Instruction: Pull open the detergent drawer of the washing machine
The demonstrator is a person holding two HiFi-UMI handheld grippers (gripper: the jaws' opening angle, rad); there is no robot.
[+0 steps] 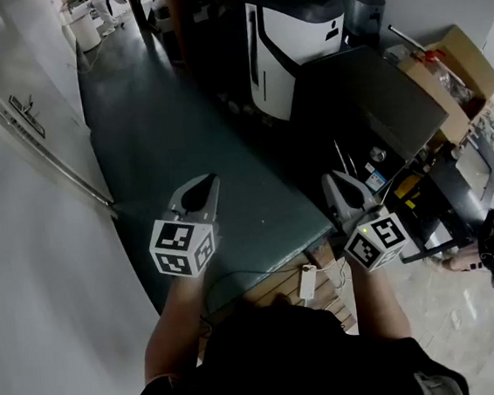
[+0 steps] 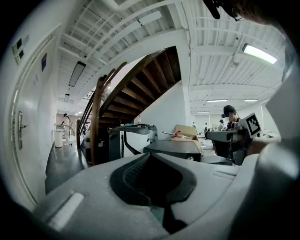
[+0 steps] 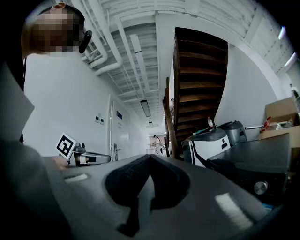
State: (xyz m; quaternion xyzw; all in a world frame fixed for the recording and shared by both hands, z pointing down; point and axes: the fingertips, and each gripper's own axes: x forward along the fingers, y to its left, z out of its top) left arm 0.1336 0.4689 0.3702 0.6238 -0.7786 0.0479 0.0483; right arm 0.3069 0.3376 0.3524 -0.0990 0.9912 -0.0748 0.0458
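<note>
Detergent drawer not made out. Head view: one dark knobbed machine (image 1: 369, 105) front-right, beside the right gripper (image 1: 338, 180); left gripper (image 1: 201, 186) over green floor (image 1: 168, 113). Left gripper view: jaws closed, empty. Right gripper view: likewise closed, holding nothing.

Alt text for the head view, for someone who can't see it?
A person holds the left hand-held gripper and right hand-held gripper, both shut and empty, over a dark floor. A dark machine stands ahead at right, a white wall at left.
</note>
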